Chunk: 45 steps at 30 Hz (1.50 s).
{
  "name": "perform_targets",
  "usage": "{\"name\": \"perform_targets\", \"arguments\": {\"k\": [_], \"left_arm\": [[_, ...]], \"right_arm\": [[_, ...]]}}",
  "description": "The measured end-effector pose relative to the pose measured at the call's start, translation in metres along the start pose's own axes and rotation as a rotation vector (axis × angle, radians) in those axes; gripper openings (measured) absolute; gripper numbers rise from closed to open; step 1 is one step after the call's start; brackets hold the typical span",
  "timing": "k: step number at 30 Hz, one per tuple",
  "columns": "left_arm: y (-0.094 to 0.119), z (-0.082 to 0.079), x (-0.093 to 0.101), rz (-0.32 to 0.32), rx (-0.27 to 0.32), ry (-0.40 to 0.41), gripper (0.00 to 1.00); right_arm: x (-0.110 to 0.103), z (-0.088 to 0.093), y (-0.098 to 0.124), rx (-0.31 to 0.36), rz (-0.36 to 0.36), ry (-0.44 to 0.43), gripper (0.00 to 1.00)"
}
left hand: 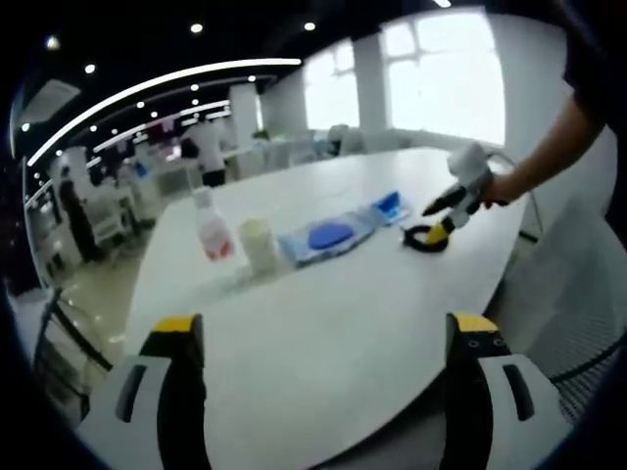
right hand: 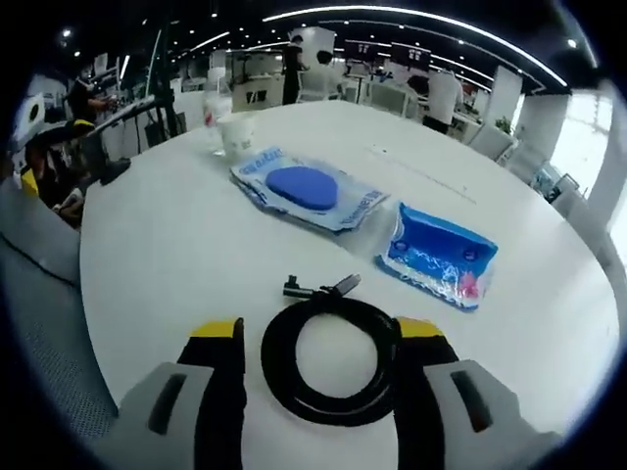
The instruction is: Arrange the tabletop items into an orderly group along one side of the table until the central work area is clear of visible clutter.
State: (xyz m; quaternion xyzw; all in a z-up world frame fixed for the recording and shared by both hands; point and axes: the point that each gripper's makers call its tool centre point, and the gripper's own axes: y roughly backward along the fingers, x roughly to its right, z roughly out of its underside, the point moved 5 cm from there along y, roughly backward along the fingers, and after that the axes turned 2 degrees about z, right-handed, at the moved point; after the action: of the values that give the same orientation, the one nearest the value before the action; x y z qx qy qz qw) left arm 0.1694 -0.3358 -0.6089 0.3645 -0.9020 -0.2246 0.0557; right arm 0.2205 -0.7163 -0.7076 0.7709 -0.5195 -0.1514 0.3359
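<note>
Right gripper view: round black cable coil (right hand: 331, 358).

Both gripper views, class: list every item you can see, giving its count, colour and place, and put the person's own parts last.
Table: one, white, under all the items.
Coiled cable: one, black, between the right gripper's jaws.
Flat packet with blue oval: one, clear and blue, mid-table.
Small packet: one, blue, beside the flat packet.
Cup: one, whitish, beside the bottle.
Bottle: one, clear with red label, far end of the row.
Left gripper: yellow-tipped jaws apart.
Right gripper: jaws astride the cable.
</note>
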Motion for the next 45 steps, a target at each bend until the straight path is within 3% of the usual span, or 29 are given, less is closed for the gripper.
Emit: {"name": "perform_targets", "arguments": {"k": [7,12,17,21,28,45], "left_arm": [[0.0,0.001,-0.001,-0.005,-0.002,0.0,1.0],[0.001,0.001,-0.001,-0.009,-0.004,0.0,0.99],[0.001,0.001,0.0,-0.006,-0.009,-0.001,0.99],[0.001,0.002,0.0,-0.006,-0.011,0.0,0.98],[0.001,0.002,0.0,-0.005,-0.008,-0.001,0.98],[0.002,0.001,-0.001,-0.006,0.002,0.001,0.98]], "right_arm": [[-0.013,0.006,-0.012,-0.015,-0.018,-0.071,0.39],[-0.015,0.012,-0.018,-0.03,0.013,-0.128,0.23],[-0.022,0.017,-0.019,-0.041,0.026,-0.155,0.21],[-0.021,0.018,-0.019,-0.043,0.045,-0.146,0.11],[-0.02,0.017,-0.017,-0.042,0.075,-0.177,0.08],[-0.018,-0.011,-0.012,0.008,0.089,-0.17,0.05]]}}
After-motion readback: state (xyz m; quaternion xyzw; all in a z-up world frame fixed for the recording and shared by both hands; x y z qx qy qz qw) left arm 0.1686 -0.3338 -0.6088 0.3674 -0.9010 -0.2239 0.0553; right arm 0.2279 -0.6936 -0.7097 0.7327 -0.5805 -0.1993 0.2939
